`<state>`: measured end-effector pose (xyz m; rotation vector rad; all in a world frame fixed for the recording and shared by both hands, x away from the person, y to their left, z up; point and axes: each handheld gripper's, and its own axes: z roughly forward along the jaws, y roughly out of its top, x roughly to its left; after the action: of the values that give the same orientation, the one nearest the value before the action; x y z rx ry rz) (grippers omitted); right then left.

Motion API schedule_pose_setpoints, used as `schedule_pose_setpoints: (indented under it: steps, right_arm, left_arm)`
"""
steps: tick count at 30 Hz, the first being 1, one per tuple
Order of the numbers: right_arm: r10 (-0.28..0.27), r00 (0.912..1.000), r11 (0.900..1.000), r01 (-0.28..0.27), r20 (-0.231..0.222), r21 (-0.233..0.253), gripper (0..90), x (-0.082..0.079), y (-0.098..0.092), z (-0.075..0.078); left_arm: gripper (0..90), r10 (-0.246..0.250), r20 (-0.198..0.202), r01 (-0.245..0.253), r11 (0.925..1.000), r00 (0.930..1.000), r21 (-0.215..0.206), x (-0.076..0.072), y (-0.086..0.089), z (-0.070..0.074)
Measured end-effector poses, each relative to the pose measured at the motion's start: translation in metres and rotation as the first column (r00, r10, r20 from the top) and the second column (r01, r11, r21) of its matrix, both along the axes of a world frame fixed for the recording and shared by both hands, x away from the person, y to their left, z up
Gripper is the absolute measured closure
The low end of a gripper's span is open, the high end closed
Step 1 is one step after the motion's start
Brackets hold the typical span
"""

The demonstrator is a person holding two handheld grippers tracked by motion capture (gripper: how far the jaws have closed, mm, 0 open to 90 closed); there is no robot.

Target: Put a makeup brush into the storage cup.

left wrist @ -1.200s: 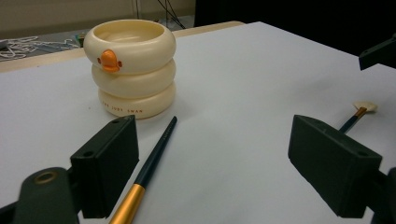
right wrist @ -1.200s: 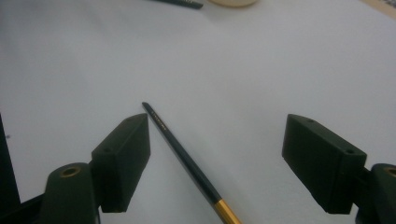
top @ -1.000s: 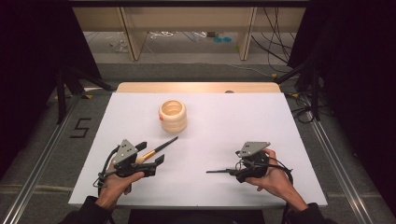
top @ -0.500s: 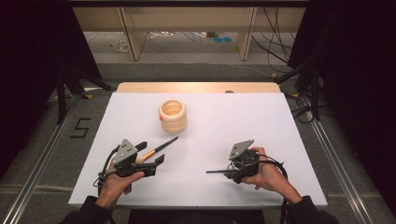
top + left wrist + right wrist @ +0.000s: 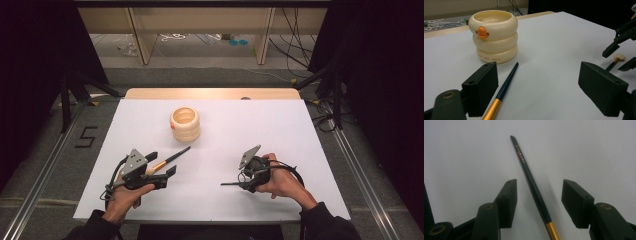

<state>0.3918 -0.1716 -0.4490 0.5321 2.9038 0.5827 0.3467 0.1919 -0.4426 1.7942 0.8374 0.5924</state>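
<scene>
A cream cup (image 5: pixel 185 124) shaped like stacked rings, with an orange duck beak (image 5: pixel 482 32), stands at the table's middle back. One dark-handled brush (image 5: pixel 175 155) with a gold ferrule lies between the open jaws of my left gripper (image 5: pixel 162 163), close to its left jaw (image 5: pixel 507 83), handle toward the cup. A second brush (image 5: pixel 229 183) lies flat between the open jaws of my right gripper (image 5: pixel 241 181), handle tip pointing left (image 5: pixel 531 182). The left gripper view shows its cream bristles (image 5: pixel 619 57) at the right gripper (image 5: pixel 621 56). Neither brush is gripped.
The white table sheet (image 5: pixel 250 130) ends in a wooden strip (image 5: pixel 210 93) at the back. Beyond it are wooden frame legs and cables on the floor. Metal rails run along both sides of the table, and a "5" marks the floor at left.
My right gripper has shifted a little left and rolled so its grey plate tips up. The left gripper, both brushes and the cup have stayed put.
</scene>
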Motion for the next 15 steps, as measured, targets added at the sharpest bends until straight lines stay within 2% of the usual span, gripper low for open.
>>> schedule_pose_setpoints:
  steps: [4, 6, 11, 12, 15]
  right_arm:
    - [0.022, 0.9996, 0.999, -0.022, -0.016, -0.03, 50.8, 0.0017, 0.0031, 0.0006]
    - [0.037, 0.999, 0.997, -0.039, -0.025, -0.061, 53.1, 0.0042, 0.0054, 0.0024]
    - [0.04, 0.9985, 0.997, -0.042, -0.038, -0.071, 54.7, 0.0067, 0.0066, 0.0035]
    - [0.048, 0.9981, 0.994, -0.052, -0.039, -0.092, 55.6, 0.0081, 0.0077, 0.0034]
    - [0.055, 0.9975, 0.993, -0.059, -0.043, -0.101, 56.3, 0.0091, 0.0095, 0.003]
  left_arm:
    - [15.9, -0.001, 0.001, 0.001, 1.0, 1.0, 0.001, 0.0001, 0.0, 0.0001]
    - [15.9, 0.001, -0.001, -0.001, 1.0, 1.0, -0.005, -0.0001, -0.0001, 0.0]
    - [15.9, 0.005, -0.005, -0.005, 0.9999, 1.0, -0.012, -0.0007, -0.0003, 0.0]
    - [15.9, 0.005, -0.005, -0.005, 0.9999, 1.0, -0.012, -0.0007, -0.0004, 0.0]
    - [15.9, 0.004, -0.004, -0.004, 0.9999, 1.0, -0.011, -0.0006, -0.0004, 0.0001]
